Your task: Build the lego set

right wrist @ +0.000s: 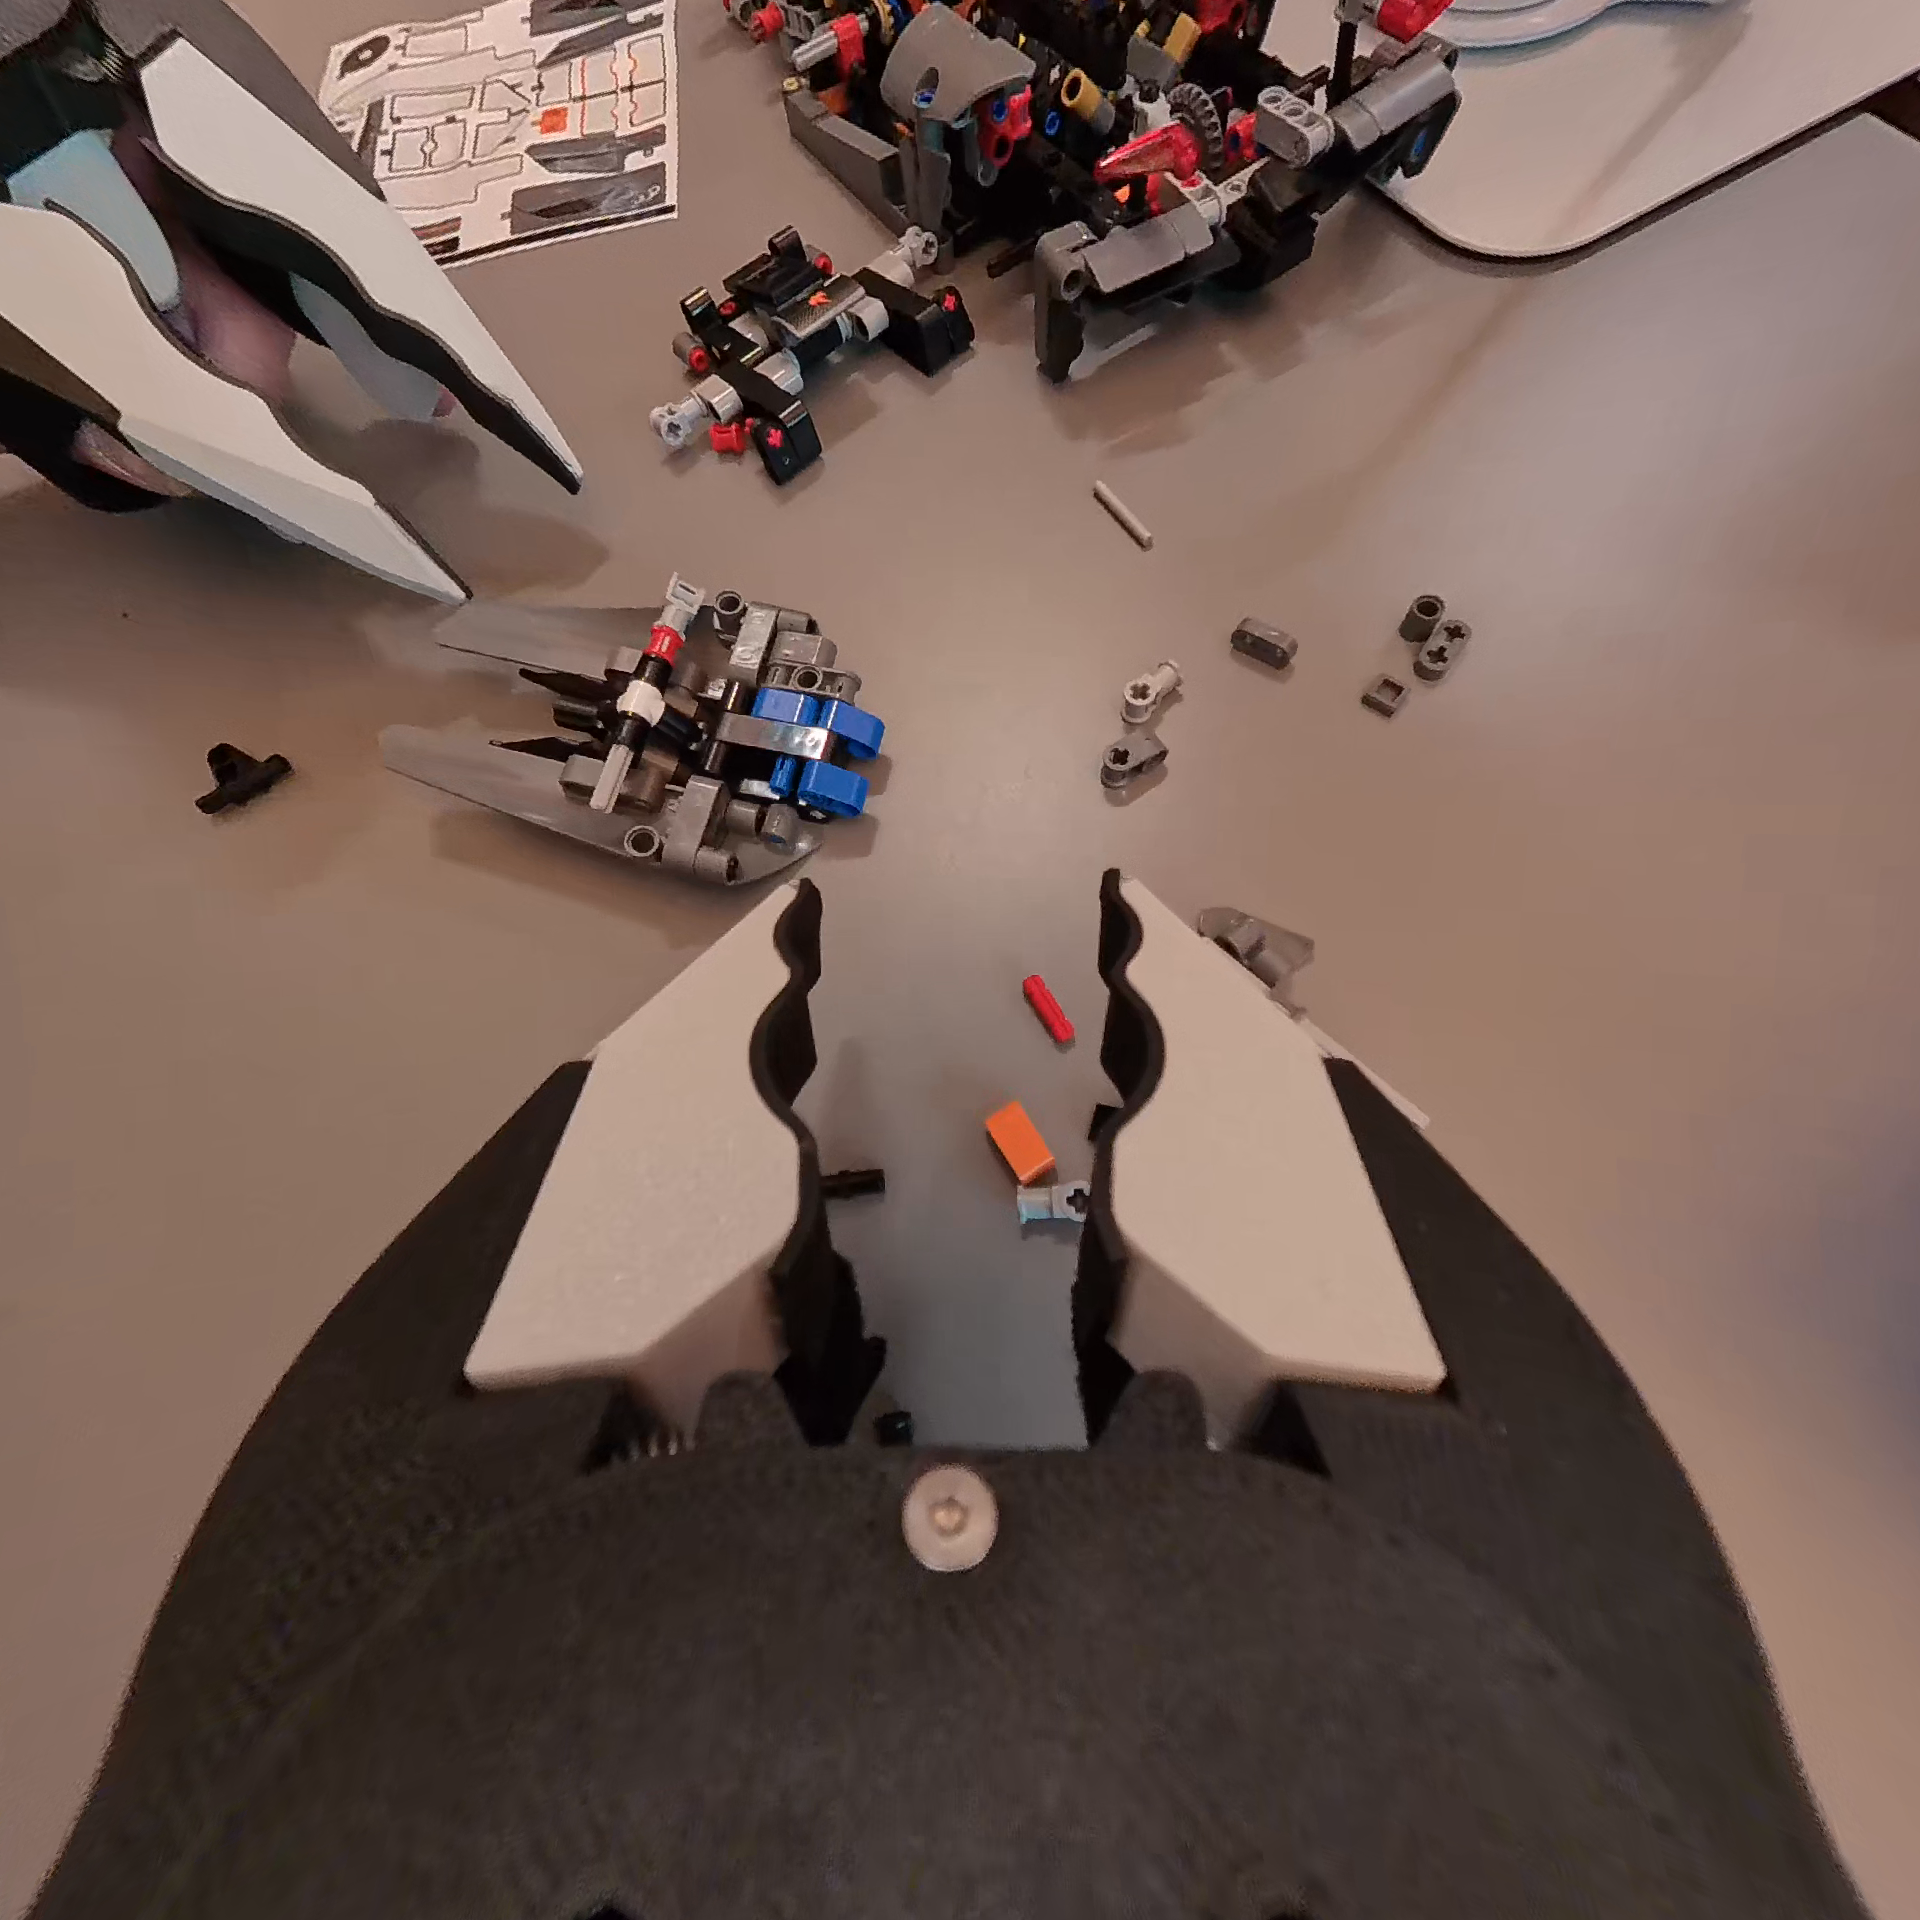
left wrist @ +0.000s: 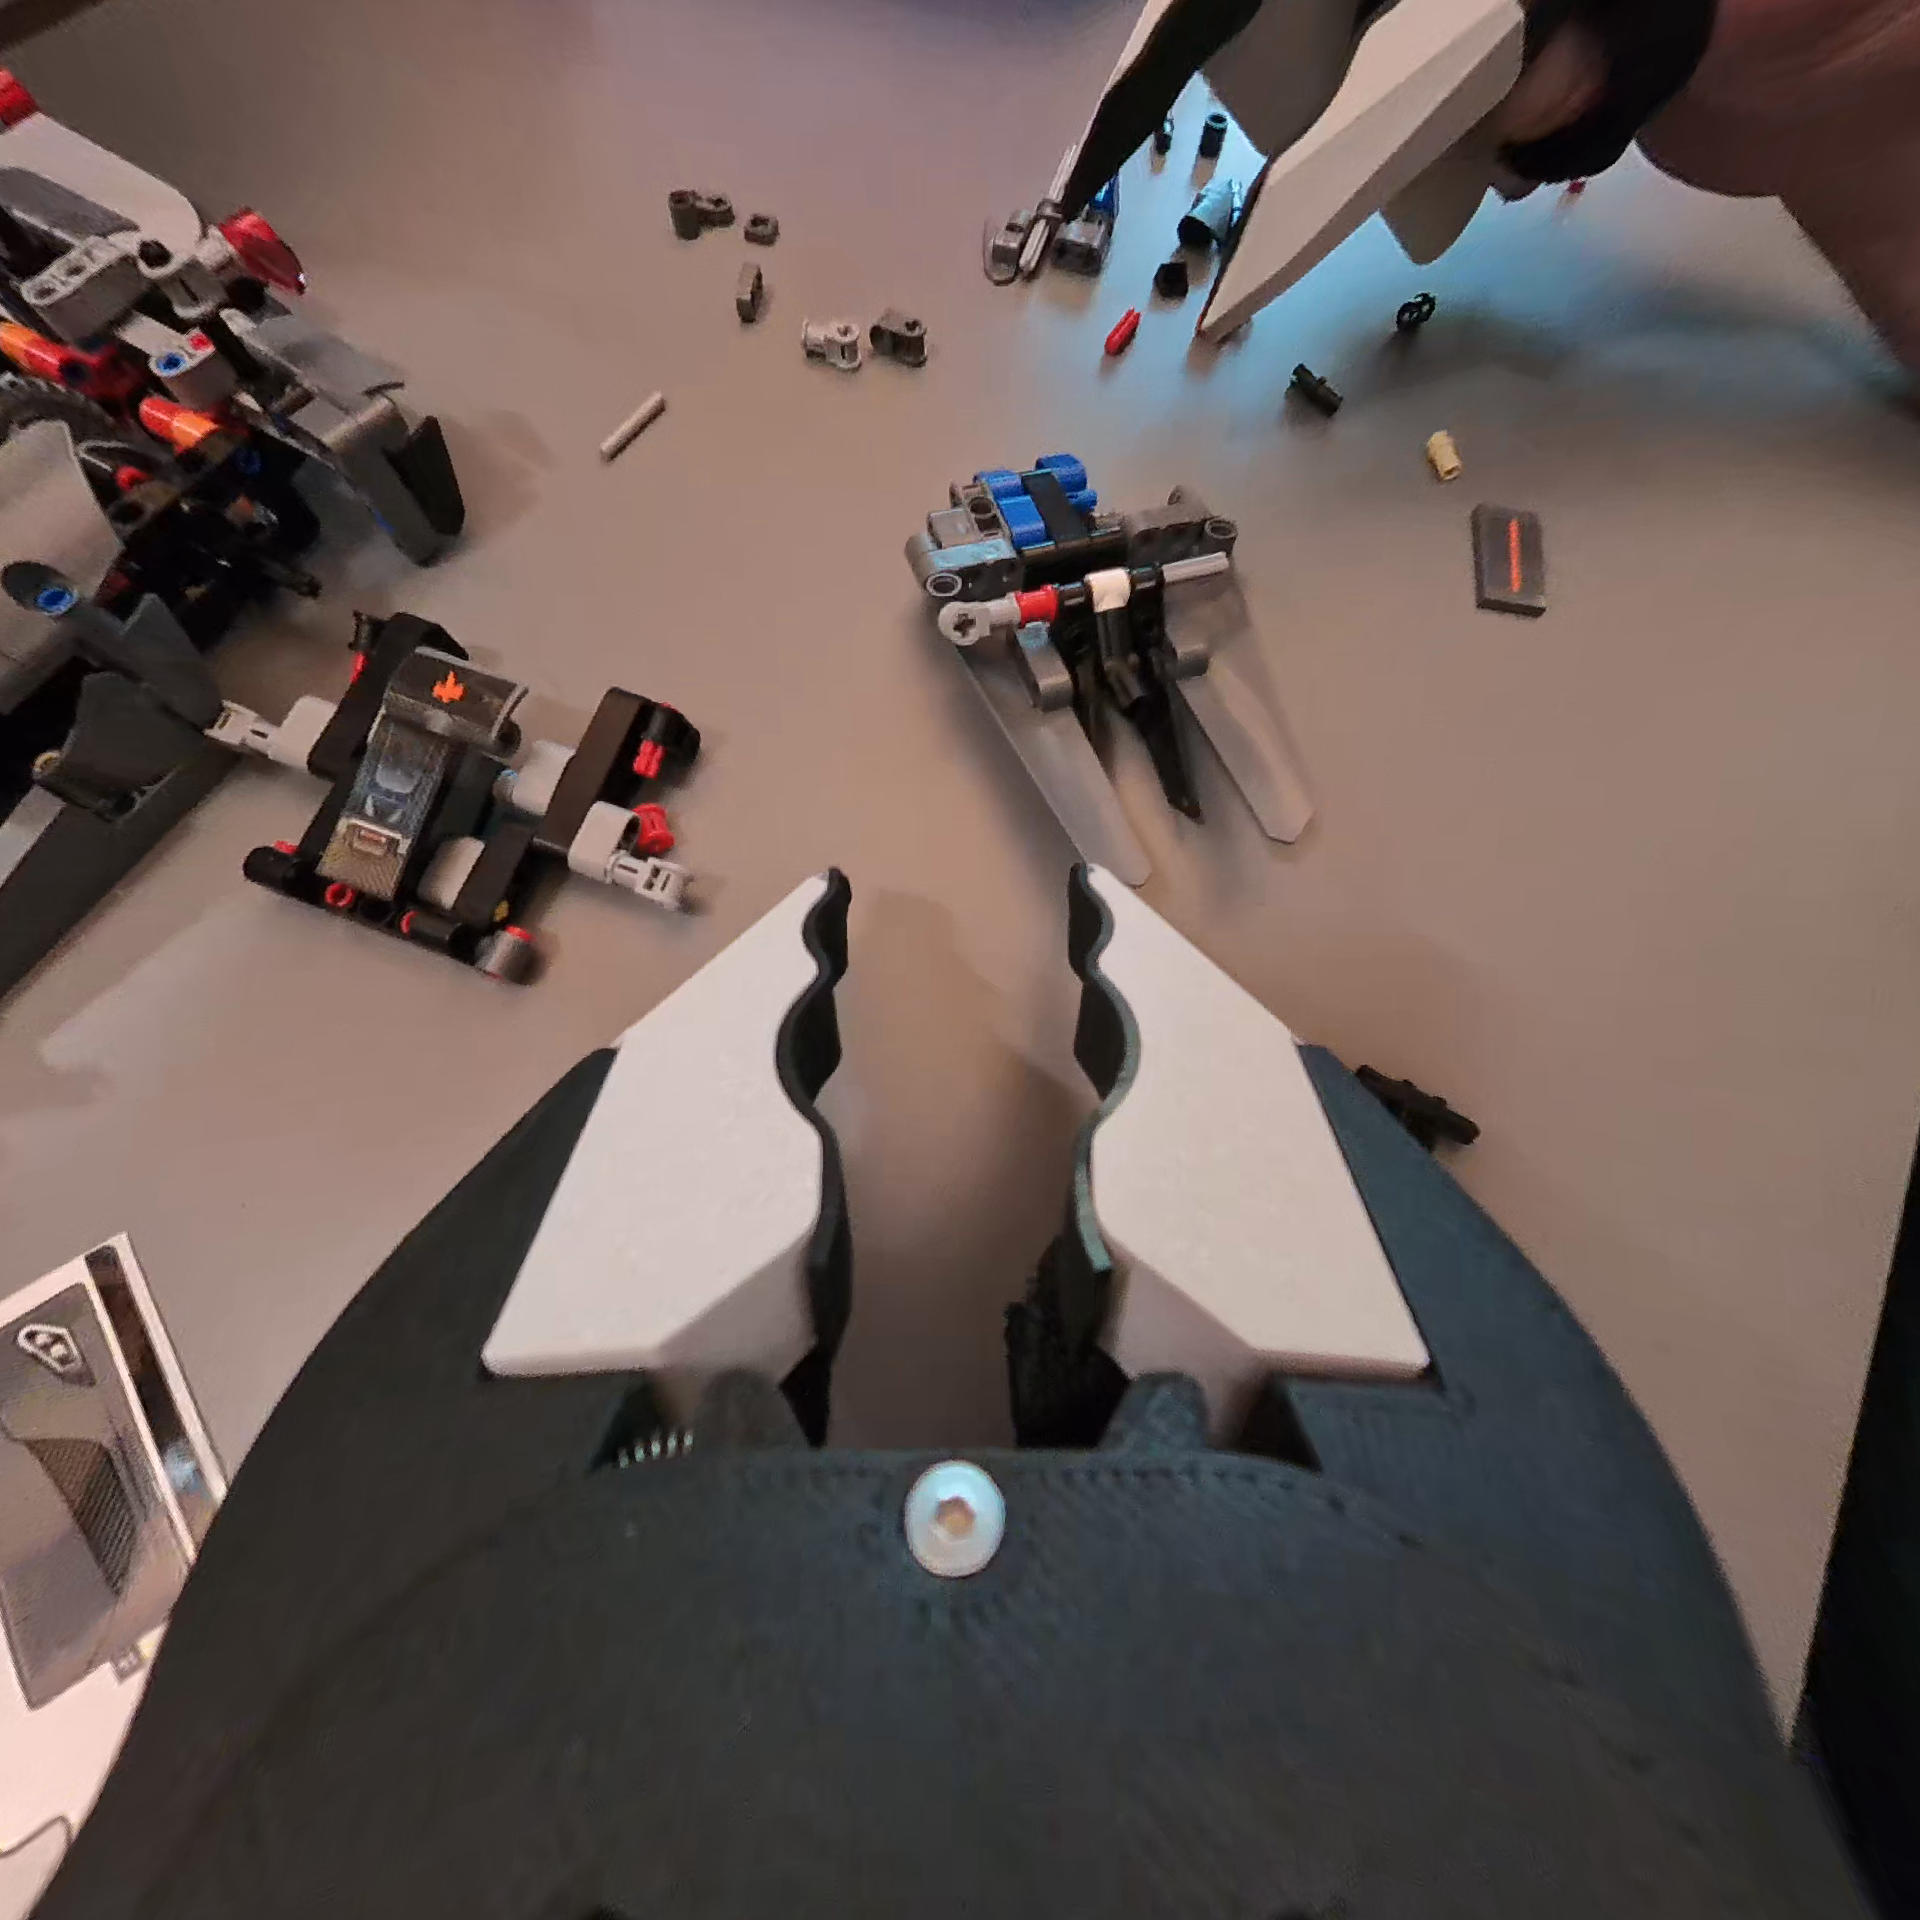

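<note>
Grey-finned lego piece [right wrist: 665,738] with blue connectors.

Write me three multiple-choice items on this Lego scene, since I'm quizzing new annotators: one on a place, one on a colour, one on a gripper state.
1. In the right wrist view, where does the orange tile lie?
A. Between the right gripper's fingers, on the table
B. On the sticker sheet
C. On top of the winged piece

2. What colour are the rounded bricks on the winged piece?
A. Yellow
B. Blue
C. Green

3. How is the left gripper?
A. Shut on a red pin
B. Shut on a grey axle
C. Open and empty

Answers:
1 A: the tile rests on bare table in the gap between the fingers.
2 B: the bricks are blue in both views.
3 C: its jaws stand apart with only table between them.
</note>
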The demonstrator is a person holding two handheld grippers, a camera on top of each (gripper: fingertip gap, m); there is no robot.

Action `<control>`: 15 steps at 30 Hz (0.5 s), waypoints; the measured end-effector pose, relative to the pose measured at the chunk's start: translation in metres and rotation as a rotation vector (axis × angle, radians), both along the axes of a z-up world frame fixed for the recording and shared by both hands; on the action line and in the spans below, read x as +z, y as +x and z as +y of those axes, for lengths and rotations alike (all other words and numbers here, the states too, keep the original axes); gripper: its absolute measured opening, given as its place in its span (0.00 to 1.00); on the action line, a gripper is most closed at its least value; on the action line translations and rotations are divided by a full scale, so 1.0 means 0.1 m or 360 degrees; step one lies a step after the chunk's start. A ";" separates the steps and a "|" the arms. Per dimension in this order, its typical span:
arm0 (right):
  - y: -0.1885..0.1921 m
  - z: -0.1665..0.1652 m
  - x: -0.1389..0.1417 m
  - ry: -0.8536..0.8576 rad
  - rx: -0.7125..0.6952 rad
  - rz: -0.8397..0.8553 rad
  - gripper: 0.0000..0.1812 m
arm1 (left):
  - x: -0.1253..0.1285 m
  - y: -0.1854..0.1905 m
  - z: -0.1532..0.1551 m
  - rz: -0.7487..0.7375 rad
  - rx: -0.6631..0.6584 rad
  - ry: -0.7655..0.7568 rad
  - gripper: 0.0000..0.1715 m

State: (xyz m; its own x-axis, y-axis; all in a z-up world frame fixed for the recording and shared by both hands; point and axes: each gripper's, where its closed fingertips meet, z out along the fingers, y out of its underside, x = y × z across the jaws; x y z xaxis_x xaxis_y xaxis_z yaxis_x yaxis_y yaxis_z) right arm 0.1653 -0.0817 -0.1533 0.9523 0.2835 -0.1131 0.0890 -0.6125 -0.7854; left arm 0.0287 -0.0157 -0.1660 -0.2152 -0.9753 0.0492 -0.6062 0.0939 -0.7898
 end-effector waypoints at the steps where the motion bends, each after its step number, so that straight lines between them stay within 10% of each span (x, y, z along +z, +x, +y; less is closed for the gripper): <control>1: 0.01 0.00 0.00 -0.0003 -0.0005 0.0000 0.29 | 0.00 0.00 0.00 -0.0001 0.0002 -0.0009 0.24; 15: 0.01 0.00 0.01 0.0001 -0.0008 0.0020 0.29 | 0.20 0.10 -0.33 -0.0019 -0.0115 0.0101 0.39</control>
